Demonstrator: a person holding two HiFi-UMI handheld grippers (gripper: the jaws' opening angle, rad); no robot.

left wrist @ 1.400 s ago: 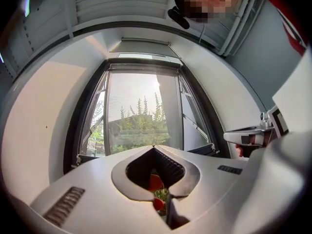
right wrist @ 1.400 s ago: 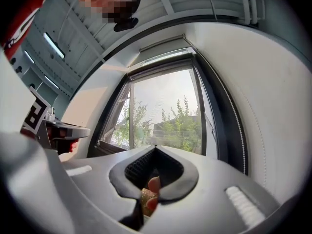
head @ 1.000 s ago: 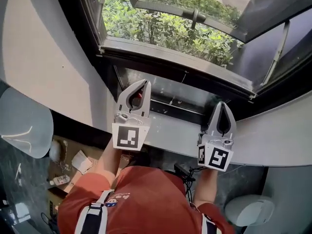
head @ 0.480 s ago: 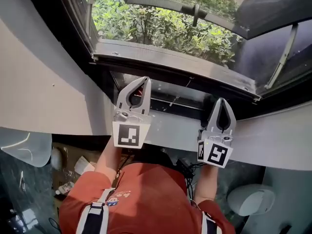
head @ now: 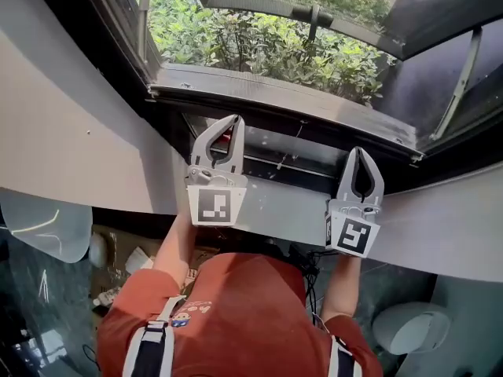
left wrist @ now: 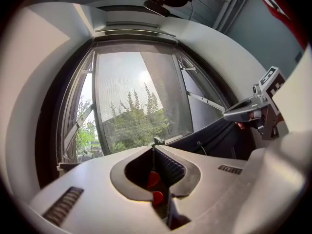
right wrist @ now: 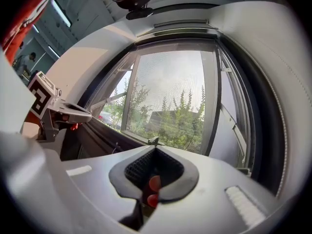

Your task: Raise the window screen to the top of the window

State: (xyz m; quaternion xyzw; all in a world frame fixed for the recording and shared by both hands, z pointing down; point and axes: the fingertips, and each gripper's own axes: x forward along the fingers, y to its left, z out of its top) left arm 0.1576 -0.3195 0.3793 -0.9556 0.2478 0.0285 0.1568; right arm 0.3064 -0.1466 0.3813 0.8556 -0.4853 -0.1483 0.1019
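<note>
The window screen [left wrist: 139, 99] is a grey mesh panel that fills the middle of the window in both gripper views [right wrist: 175, 99]. In the head view a dark rail [head: 275, 166] lies in the sill trough between the two grippers. My left gripper [head: 227, 119] points at the trough's left part. Its jaws have just been opening by a hair, but the tips [left wrist: 154, 145] still look together with nothing between them. My right gripper [head: 360, 151] is shut and empty above the white sill, to the right of the rail. Neither one touches the screen.
The white sill [head: 275, 206] runs under both grippers. The black window frame [head: 275, 93] lies beyond it, with green bushes [head: 259, 45] outside. A sash with a handle [head: 313, 14] hangs open outward. A thin cord [head: 295, 136] dangles by the trough. Boxes lie on the floor at lower left [head: 130, 261].
Both grippers have edged a little forward toward the window sill, side by side. The head view has tipped slightly. Nothing was taken hold of.
</note>
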